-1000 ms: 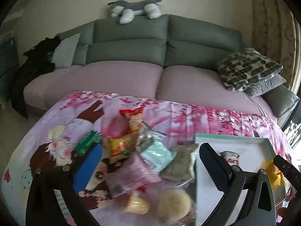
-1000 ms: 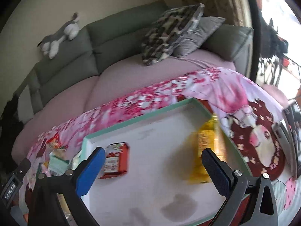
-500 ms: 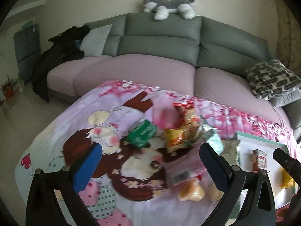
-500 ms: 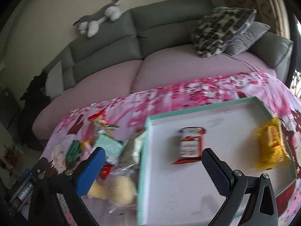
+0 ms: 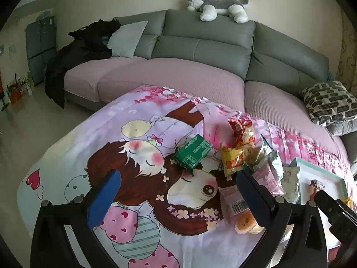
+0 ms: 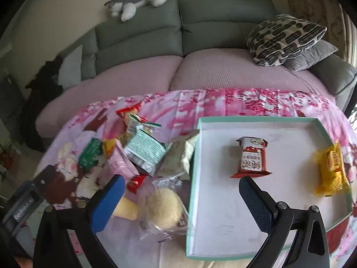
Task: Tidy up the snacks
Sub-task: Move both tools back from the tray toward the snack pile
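A pile of snack packets lies on a cartoon-print cloth: a green packet (image 5: 193, 151), a yellow-red packet (image 5: 234, 158), a pink packet (image 5: 266, 178) and a bagged bun (image 6: 162, 207). A white tray with a teal rim (image 6: 256, 118) holds a red packet (image 6: 252, 157) and a yellow packet (image 6: 331, 169). My left gripper (image 5: 178, 192) is open and empty, above the cloth left of the pile. My right gripper (image 6: 181, 197) is open and empty, above the bun and the tray's left edge.
A grey sofa (image 5: 207, 44) with pink seat covers stands behind the table, with a patterned cushion (image 6: 283, 38), a plush dog (image 5: 216, 6) and dark clothing (image 5: 82, 47) on it. The cloth's left part (image 5: 93, 147) carries no packets.
Both grippers have swung left. The left view now shows more of the cloth's left side and less of the tray. The right view now takes in the snack pile beside the tray.
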### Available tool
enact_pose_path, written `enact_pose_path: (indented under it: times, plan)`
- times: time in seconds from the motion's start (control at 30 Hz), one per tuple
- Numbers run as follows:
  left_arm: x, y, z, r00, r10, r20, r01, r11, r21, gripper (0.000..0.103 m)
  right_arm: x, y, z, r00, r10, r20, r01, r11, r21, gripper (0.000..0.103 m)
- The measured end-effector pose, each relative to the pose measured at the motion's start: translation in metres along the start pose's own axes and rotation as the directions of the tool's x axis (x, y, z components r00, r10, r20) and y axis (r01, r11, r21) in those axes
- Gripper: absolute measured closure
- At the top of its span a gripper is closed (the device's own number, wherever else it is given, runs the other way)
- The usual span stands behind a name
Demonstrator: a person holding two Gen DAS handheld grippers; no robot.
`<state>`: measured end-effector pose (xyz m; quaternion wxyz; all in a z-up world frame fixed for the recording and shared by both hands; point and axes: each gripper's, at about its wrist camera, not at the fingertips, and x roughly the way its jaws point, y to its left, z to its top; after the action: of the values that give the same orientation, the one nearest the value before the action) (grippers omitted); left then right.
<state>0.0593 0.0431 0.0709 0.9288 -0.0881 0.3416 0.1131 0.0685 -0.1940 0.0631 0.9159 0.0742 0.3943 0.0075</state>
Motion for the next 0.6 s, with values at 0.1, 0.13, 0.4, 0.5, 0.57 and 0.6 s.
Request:
enact_pose_path:
  times: [0.1,0.13,0.4,0.5,0.57,0.6]
  plan:
    - [0.004,0.0,-0.002,1.0,0.018,-0.019,-0.018,1.0,0.0,0.0,0.008,0.001,-0.004,0.999,-0.033,-0.04,0.033,0.999,-0.005,0.0]
    - [0.004,0.0,-0.002,0.999,0.026,-0.025,-0.026,1.0,-0.003,0.0,0.009,0.001,-0.004,0.998,-0.04,-0.042,0.04,0.999,-0.007,0.0]
    - [0.01,0.005,-0.006,0.997,0.057,-0.057,-0.058,0.998,-0.023,0.0,0.009,0.003,-0.006,0.994,-0.102,-0.047,0.102,0.995,-0.02,0.0]
    - [0.013,0.005,-0.007,0.996,0.046,-0.072,-0.048,0.998,-0.03,0.0,0.01,0.005,-0.007,0.992,-0.121,-0.046,0.118,0.992,-0.051,0.0]
    - [0.014,0.003,-0.008,0.995,0.046,-0.085,-0.048,0.999,-0.023,0.0,0.007,0.007,-0.008,0.99,-0.135,-0.03,0.133,0.989,-0.063,0.0]
    - [0.015,0.001,-0.009,0.995,0.042,-0.092,-0.043,0.999,-0.016,0.0,0.007,0.007,-0.009,0.99,-0.141,-0.031,0.139,0.988,-0.062,0.0]
